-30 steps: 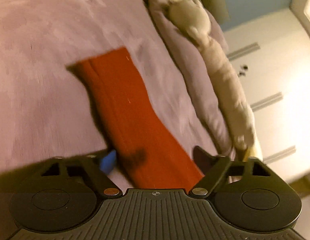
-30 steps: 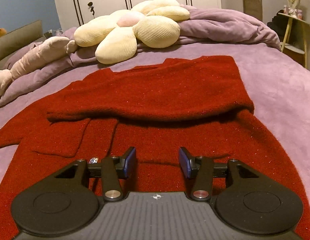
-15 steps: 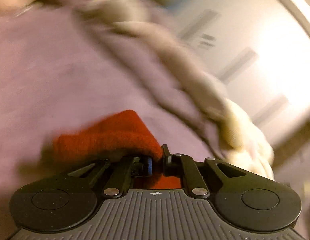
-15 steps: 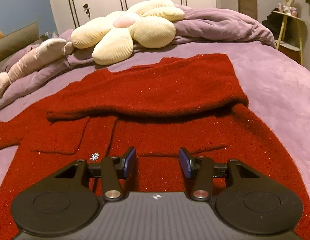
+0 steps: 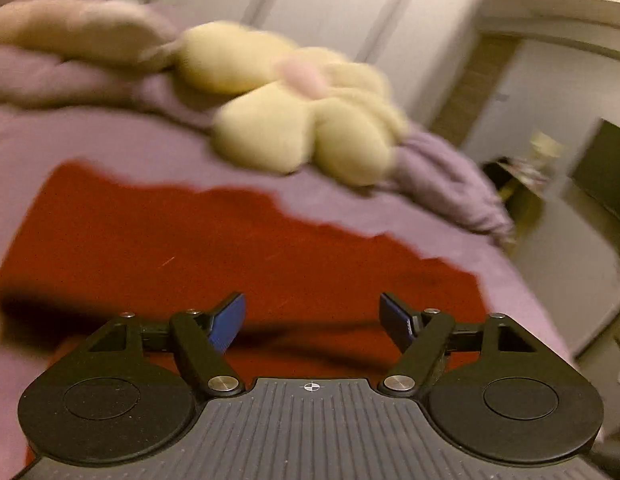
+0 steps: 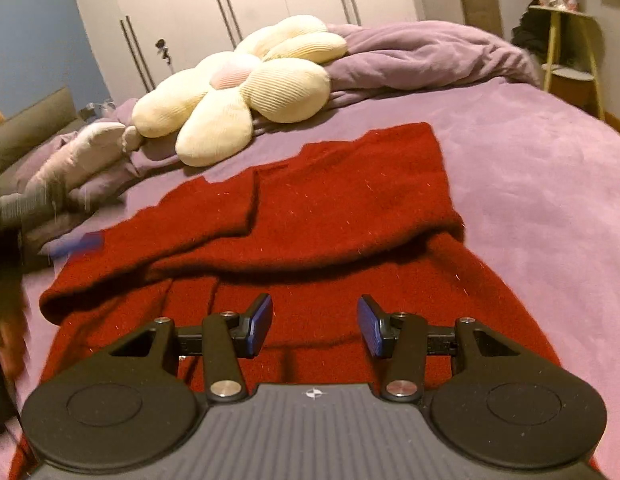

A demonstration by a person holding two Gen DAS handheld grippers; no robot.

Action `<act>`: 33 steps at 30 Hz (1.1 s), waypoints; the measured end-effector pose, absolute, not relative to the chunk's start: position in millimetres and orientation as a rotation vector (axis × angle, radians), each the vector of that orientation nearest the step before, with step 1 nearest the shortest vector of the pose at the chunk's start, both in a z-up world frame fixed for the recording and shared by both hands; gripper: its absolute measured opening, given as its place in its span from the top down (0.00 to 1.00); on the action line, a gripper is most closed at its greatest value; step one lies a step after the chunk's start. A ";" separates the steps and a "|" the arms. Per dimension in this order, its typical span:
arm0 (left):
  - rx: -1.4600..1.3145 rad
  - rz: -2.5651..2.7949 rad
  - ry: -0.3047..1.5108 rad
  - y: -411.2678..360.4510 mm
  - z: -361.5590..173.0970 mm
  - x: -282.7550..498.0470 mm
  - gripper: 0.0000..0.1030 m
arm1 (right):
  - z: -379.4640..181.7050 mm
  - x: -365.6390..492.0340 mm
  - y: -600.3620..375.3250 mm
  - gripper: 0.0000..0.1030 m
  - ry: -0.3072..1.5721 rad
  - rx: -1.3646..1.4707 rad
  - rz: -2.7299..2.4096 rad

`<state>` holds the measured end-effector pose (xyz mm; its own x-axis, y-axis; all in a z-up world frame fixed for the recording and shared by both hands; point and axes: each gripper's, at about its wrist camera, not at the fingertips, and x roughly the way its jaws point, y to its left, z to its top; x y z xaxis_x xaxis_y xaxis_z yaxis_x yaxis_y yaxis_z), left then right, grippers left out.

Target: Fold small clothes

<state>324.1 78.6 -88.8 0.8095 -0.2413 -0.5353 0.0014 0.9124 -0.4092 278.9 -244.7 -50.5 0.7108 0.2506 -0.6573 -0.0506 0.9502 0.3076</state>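
Red sweater [image 6: 329,216] lies spread on the purple bed [image 6: 549,168], both sleeves tucked across its body so it folds narrow. My left gripper [image 5: 311,318] has just been opening, nothing between its jaws. My right gripper [image 6: 313,324] hovers half-spread over the hem, empty.

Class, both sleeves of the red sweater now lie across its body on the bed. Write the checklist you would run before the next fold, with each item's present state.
1. Left claw free of cloth: ok, its jaws have just been opening, nothing between them.
2. Right claw free: ok, open above the red sweater.
3. Both sleeves laid across the body: ok.
4. Folded layers flat: not ok, they bulge and wrinkle.
5. Flower pillow apart from the sweater: ok.
6. Bottom hem lying straight: cannot tell, hidden under the claw.
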 end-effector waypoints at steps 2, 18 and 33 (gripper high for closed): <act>-0.385 -0.044 0.652 90.9 -106.0 309.5 0.24 | -52.3 297.6 -243.3 0.55 0.784 0.311 0.209; -0.374 0.083 0.623 120.7 -127.2 272.1 0.18 | -71.9 420.3 -167.3 0.86 0.852 0.412 0.304; -0.376 0.047 0.668 114.5 -123.9 287.3 0.18 | -70.3 377.6 -272.3 0.70 0.752 0.370 0.042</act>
